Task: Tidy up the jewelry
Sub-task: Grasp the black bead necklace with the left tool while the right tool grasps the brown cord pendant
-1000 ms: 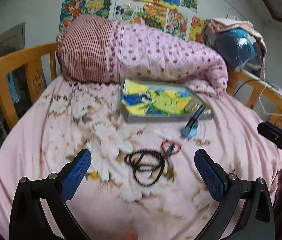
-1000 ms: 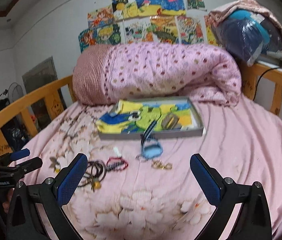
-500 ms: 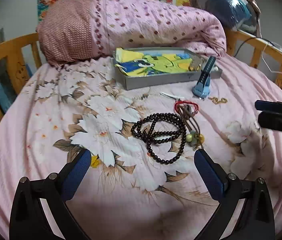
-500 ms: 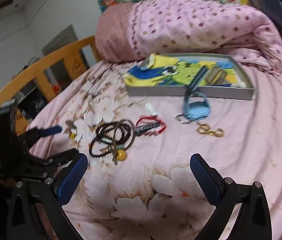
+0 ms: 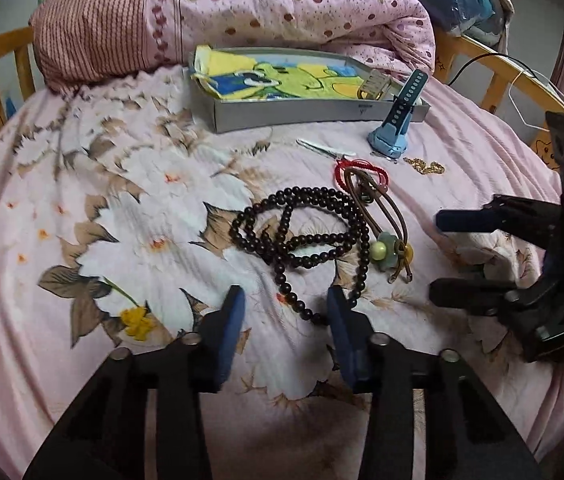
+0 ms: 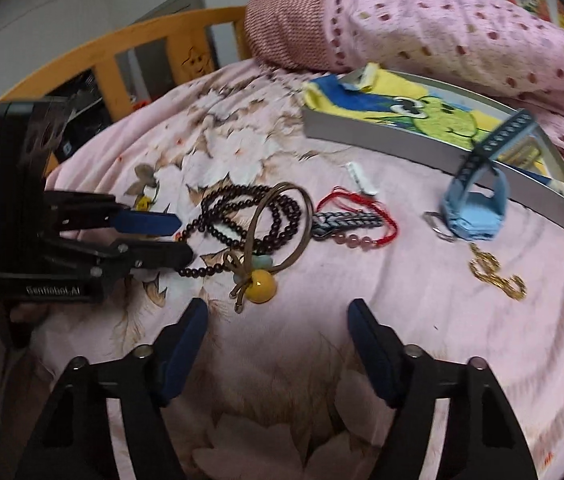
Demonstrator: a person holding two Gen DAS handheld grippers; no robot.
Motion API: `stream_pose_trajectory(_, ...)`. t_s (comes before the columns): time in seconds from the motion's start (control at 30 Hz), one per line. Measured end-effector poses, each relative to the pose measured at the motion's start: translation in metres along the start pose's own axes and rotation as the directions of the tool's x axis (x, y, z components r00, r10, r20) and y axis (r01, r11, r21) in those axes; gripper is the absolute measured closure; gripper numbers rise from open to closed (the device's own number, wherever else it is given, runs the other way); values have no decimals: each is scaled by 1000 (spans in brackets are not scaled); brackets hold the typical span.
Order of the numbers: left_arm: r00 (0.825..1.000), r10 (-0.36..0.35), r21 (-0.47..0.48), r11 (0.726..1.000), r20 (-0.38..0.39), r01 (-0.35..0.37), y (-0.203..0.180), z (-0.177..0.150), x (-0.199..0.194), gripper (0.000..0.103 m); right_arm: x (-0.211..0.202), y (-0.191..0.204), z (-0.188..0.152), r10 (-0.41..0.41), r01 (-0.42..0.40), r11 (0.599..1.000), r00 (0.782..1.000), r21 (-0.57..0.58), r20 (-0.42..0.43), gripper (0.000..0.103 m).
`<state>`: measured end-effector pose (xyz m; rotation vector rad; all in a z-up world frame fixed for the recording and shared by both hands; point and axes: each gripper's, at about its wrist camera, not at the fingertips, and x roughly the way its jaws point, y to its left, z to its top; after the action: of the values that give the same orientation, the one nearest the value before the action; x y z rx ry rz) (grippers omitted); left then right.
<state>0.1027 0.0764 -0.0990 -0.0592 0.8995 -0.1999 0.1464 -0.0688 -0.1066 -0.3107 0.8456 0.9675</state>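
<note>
A dark bead necklace (image 5: 302, 232) (image 6: 237, 216) lies on the pink floral bedsheet, tangled with a brown cord necklace carrying a green and yellow pendant (image 5: 388, 254) (image 6: 259, 280). My left gripper (image 5: 284, 316) is open, its jaws on either side of the bead strand's near end; it also shows in the right wrist view (image 6: 179, 236). My right gripper (image 6: 275, 320) is open and empty just short of the yellow pendant; it also shows in the left wrist view (image 5: 438, 256). A red string bracelet (image 5: 360, 170), a gold chain (image 5: 426, 166) and a blue watch (image 5: 396, 136) lie near the grey box (image 5: 306, 114).
A rolled pink quilt (image 5: 261, 12) lies behind the box. Wooden bed rails (image 6: 121, 52) run along both sides. A small white clip (image 6: 362, 176) lies in front of the box. The watch strap leans on the box's rim.
Both grippers have moved down and closer to the jewelry. Both have narrowed their jaws. The left one now straddles the end of the bead necklace.
</note>
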Motion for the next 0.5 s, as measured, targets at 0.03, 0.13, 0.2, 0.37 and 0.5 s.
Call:
stream_pose_trajectory(0.03, 1000, -12, -9, 1000, -8, 12, 1, 1, 2, 72, 2, 0, 0, 7, -7, 1000, 1000, -10, -4, 38)
stream_pose_trajectory(0.13, 999, -22, -15, 1000, -24, 22, 2, 5, 5, 74, 9, 3, 3, 17, -17, 999, 1000, -43, -13, 43)
stream_pose_trajectory(0.2, 999, -2, -4, 1000, -37, 2, 1, 6, 8, 79, 11, 3, 4, 18, -19, 998, 1000, -52, -15, 48)
stream_pose_trajectory(0.37, 999, 5, -42, 999, -48, -7, 7, 10, 11, 93, 14, 1, 8, 13, -13, 998, 1000, -62, -6, 63)
stream_pose_trajectory(0.5, 999, 12, -64, 998, -52, -15, 10, 11, 10, 98, 13, 3, 9, 13, -13, 997, 1000, -73, 3, 82)
